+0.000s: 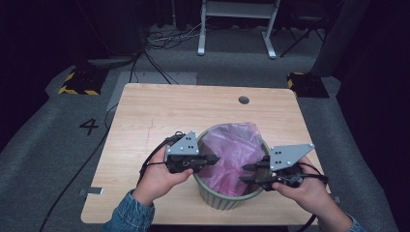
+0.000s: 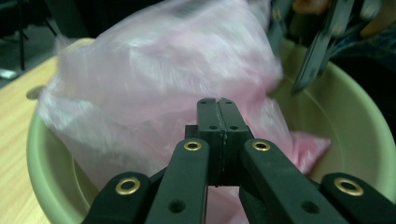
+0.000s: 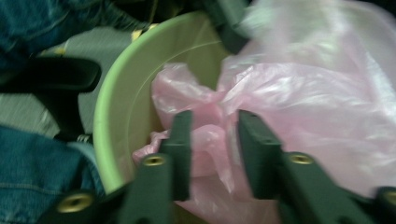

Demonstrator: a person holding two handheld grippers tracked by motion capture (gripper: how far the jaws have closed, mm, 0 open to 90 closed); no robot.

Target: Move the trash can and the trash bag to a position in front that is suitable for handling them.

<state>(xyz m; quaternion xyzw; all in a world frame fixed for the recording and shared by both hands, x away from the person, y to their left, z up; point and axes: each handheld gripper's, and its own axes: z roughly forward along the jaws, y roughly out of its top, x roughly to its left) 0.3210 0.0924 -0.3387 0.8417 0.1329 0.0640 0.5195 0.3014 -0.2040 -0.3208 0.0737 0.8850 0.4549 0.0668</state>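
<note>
Jaws: left gripper (image 2: pixel 218 105) pressed fully together at the near-left rim of the green bin (image 1: pixel 227 202), nothing visibly pinched; right gripper (image 3: pixel 212 122) part open, pink film between its jaws, not clamped. Pink bag (image 1: pixel 232 152): bunched inside the bin, billowing above the rim, not yet folded over it; lining judged barely begun. Wooden counter (image 1: pixel 159 113) under the bin; grey carpet, cables, dark room beyond.

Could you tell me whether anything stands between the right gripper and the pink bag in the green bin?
Nothing visible does. The right gripper has its jaws apart, with folds of the pink bag directly between them inside the green bin.
</note>
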